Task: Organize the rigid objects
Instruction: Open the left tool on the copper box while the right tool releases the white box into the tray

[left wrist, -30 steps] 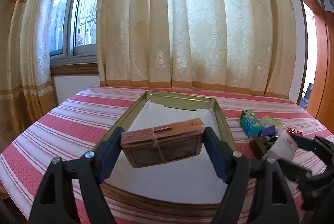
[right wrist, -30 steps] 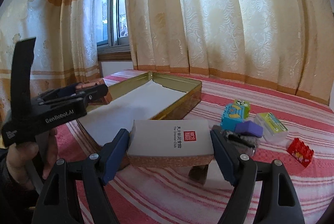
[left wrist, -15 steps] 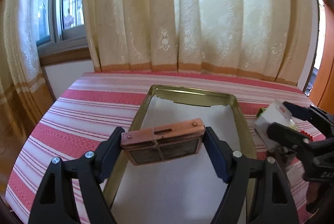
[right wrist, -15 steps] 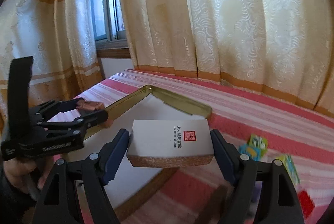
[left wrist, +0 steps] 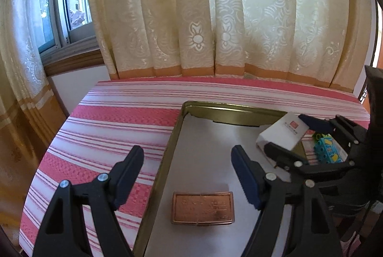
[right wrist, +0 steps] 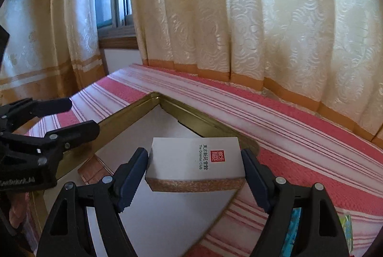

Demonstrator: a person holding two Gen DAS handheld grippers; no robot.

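Note:
A copper-coloured flat box lies on the white lining of the gold tin tray, near its left wall. My left gripper is open and empty above it. My right gripper is shut on a white box with a red seal and holds it over the tray's far right part. In the left wrist view the white box hangs above the tray's right side. In the right wrist view the copper box shows partly behind my left gripper.
The tray sits on a table with a red and white striped cloth. A blue and green toy lies right of the tray. Cream curtains and a window stand behind the table.
My left gripper opened and let go of the copper box, which now lies in the tray. My right gripper carried the white box left, over the tray.

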